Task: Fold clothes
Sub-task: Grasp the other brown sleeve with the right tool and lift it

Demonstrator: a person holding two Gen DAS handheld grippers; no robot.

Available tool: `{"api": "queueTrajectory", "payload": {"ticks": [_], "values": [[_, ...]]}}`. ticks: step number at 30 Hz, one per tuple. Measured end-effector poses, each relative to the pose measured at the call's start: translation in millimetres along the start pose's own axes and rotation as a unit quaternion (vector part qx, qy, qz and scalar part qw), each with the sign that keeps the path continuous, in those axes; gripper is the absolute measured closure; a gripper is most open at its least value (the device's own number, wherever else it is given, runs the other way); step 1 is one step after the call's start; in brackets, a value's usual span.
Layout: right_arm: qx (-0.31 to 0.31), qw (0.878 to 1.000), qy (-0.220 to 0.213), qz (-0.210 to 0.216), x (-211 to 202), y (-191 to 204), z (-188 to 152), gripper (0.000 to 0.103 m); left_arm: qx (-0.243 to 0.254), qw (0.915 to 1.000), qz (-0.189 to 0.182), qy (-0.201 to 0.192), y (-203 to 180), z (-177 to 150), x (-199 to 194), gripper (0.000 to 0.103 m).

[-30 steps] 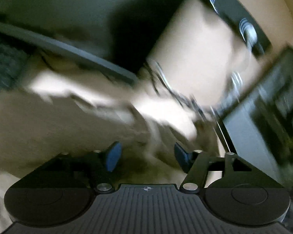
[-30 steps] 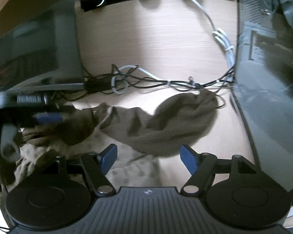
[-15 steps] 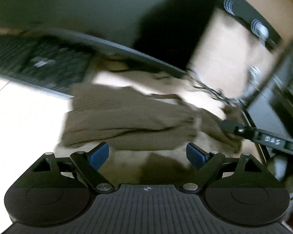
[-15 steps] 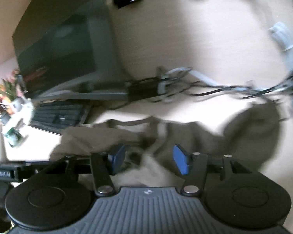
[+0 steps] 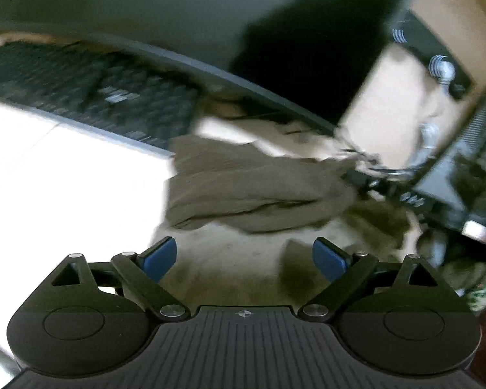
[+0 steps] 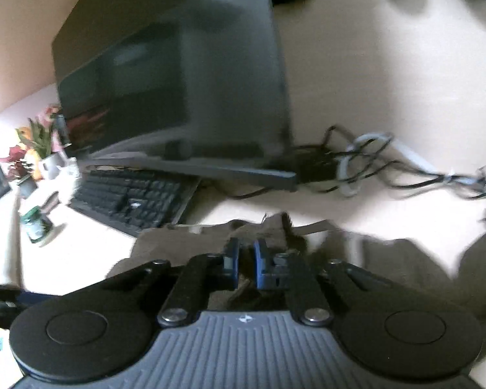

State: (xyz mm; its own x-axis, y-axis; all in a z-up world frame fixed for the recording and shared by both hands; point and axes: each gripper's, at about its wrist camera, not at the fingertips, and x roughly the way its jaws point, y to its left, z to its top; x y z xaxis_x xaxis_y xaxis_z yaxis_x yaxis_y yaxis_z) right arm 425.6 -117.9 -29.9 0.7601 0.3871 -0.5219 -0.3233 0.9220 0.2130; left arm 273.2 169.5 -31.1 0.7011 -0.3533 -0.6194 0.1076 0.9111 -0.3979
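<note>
From where I stand, the left gripper (image 5: 244, 257) has its jaws spread wide and opening further, with nothing between the blue pads (image 5: 158, 256); only bare desk (image 5: 226, 259) and a dark shadow lie in the gap. Just ahead of those fingertips the brown knitted garment (image 5: 252, 188) lies bunched on the desk, one thick fold stacked over another, apart from the pads. Beyond it, to the left, sits a black keyboard (image 5: 90, 94), and behind that rises the dark monitor (image 5: 145, 9). Off past the right finger the other gripper shows as a blurred black shape.

The right gripper (image 6: 244, 264) has its jaws closing, nearly together, with a pinch of the same brown garment (image 6: 405, 265) caught between the blue pads (image 6: 259, 262); the cloth spreads out to either side of the fingers and further to the right. Ahead and left of the fingertips is the keyboard (image 6: 129, 197), with a small green jar (image 6: 35, 225) and flowers (image 6: 32, 142) further left. Straight beyond stands the monitor (image 6: 178, 74), and ahead to the right a tangle of cables (image 6: 366, 162) lies on the desk (image 6: 388, 74).
</note>
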Motion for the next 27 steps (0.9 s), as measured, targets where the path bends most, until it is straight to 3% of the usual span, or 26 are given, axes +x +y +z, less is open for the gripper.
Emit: {"api": "queueTrajectory", "payload": {"ticks": [3,6,8,10,11,12,15,20,25,27], "values": [[0.011,0.998,0.033,-0.053,14,-18,-9,0.094,0.036,0.9983,-0.045,-0.008,-13,12,18,0.004],[0.029,0.992,0.070,-0.099,28,-37,-18,0.094,0.039,0.9982,-0.046,0.009,-19,21,53,0.004],[0.063,0.991,0.052,-0.104,10,-49,-17,0.093,0.031,0.9981,-0.038,0.037,-18,21,77,0.004],[0.095,0.990,0.009,-0.108,-22,-61,-12,0.077,0.021,0.9976,-0.030,0.059,-15,17,95,0.004],[0.109,0.987,-0.015,-0.116,-40,-68,-10,0.058,0.020,0.9976,-0.030,0.060,-15,15,98,0.003],[0.131,0.983,-0.033,-0.128,-54,-79,-10,0.046,0.018,0.9976,-0.030,0.061,-14,13,102,0.001],[0.201,0.963,-0.069,-0.165,-84,-117,-11,0.046,0.013,0.9977,-0.025,0.062,-17,10,103,0.000],[0.283,0.930,-0.053,-0.230,-71,-165,-25,0.046,-0.058,0.9948,-0.052,0.065,-9,14,76,0.000],[0.295,0.924,-0.037,-0.239,-47,-179,-36,0.055,-0.078,0.9952,-0.039,0.045,-1,15,35,0.000],[0.303,0.927,-0.034,-0.216,-36,-186,-40,0.068,-0.084,0.9953,-0.029,0.040,4,15,22,0.000]]}}
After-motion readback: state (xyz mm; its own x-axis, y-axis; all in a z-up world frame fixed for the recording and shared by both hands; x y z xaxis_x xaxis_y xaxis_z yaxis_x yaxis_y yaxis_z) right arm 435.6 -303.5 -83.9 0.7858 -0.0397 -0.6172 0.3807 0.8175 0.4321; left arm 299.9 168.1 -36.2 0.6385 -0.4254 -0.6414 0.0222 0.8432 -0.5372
